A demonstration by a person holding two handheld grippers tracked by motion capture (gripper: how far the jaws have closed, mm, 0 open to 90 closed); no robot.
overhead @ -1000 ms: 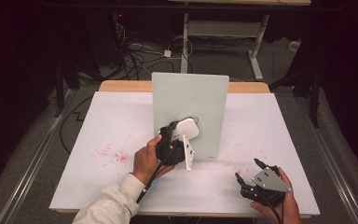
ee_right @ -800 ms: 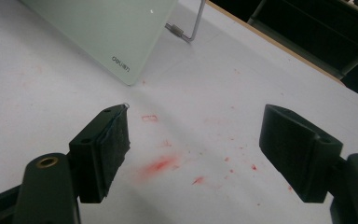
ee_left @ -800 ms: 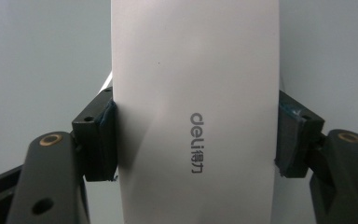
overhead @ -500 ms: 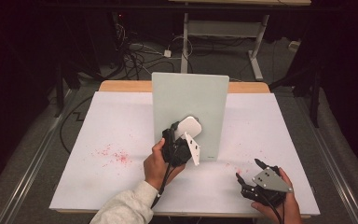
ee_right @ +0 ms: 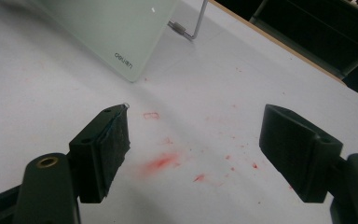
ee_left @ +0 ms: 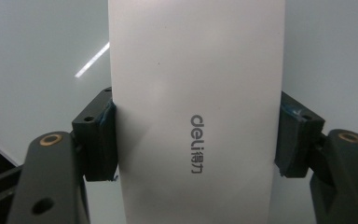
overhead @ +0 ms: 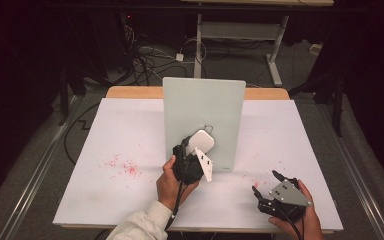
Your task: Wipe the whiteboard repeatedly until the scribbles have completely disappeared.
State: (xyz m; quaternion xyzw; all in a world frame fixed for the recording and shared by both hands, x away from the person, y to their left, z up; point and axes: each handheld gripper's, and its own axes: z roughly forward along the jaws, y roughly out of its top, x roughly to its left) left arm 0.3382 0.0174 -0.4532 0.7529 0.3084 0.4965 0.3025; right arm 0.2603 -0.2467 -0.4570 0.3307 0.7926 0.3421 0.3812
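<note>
L claw (overhead: 196, 150) is clamped on a white eraser block (overhead: 200, 142), "deli" logo on its back in the L gripper view (ee_left: 196, 112), pads biting both long edges. I've got it up against the front face of the upright glass board (overhead: 203, 110), lower-middle of the panel, face-on as far as I can tell; contact itself is hidden behind the block. Board stands mid-tabletop (overhead: 130, 135), leaning back on a wire stand (ee_right: 189, 28), logo corner nearest the R side (ee_right: 123, 58).

Key relation: the board is straight ahead (far) of the L claw, and the eraser's long axis runs up the board, tilted a bit right at the top. Any wipe stroke goes across the panel from here, so I judge L hand (overhead: 172, 182) does the work; it's at the board already.

R claw (overhead: 266, 189) is spread wide, nothing in it, hovering low over the near-right tabletop (ee_right: 200, 154), well apart from the board and off to its right. Red marker smudges (ee_right: 161, 163) sit betw its pads' line of sight, more red specks (overhead: 122, 167) on the near-left of the tabletop.
</note>
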